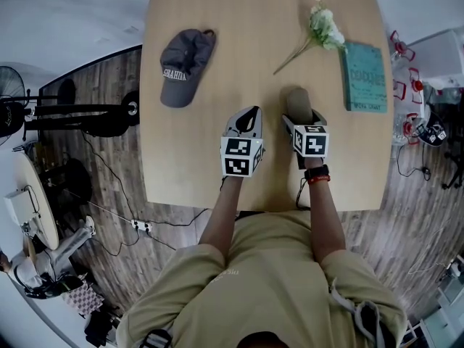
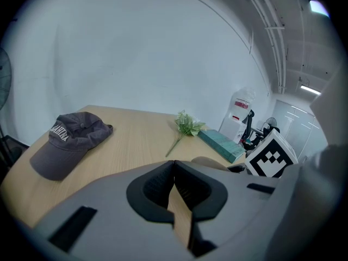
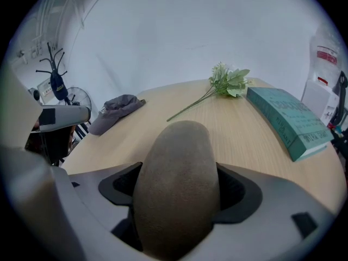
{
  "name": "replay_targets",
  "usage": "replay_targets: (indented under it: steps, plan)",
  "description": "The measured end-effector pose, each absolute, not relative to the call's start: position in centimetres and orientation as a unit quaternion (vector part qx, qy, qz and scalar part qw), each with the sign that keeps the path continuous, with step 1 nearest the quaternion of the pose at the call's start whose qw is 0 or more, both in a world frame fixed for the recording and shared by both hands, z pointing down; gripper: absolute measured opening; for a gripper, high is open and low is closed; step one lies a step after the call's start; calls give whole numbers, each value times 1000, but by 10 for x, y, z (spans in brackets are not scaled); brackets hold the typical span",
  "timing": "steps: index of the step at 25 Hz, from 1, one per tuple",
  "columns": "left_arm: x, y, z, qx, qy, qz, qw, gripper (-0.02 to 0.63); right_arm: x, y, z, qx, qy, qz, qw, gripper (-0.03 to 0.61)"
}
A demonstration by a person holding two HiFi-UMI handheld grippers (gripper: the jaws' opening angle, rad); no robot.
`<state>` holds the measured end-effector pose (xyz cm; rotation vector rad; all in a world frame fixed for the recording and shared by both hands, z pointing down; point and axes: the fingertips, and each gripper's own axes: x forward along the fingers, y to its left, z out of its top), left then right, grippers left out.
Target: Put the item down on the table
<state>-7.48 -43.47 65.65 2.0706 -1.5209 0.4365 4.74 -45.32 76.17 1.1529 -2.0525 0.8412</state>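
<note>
A brown, rough-skinned oval item like a potato [image 3: 176,184] sticks out between the jaws of my right gripper [image 1: 299,116], which is shut on it; in the head view the potato [image 1: 297,101] shows just beyond the jaws, above the middle of the wooden table [image 1: 217,85]. My left gripper [image 1: 246,120] hovers beside it on the left, jaws together with nothing between them [image 2: 174,192]. Whether the potato touches the tabletop I cannot tell.
A grey cap [image 1: 185,65] lies at the table's left. A sprig of white flowers [image 1: 319,31] and a teal book [image 1: 365,76] lie at the far right. A fan and cables occupy the floor to the left; chairs stand at the right.
</note>
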Motion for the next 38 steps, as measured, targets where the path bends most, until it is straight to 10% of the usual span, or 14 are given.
replay_targets:
  steps: [38]
  plan:
    - [-86,-301,558,779,-582,132,193,21,60,-338,643,469,-798,285,249,364]
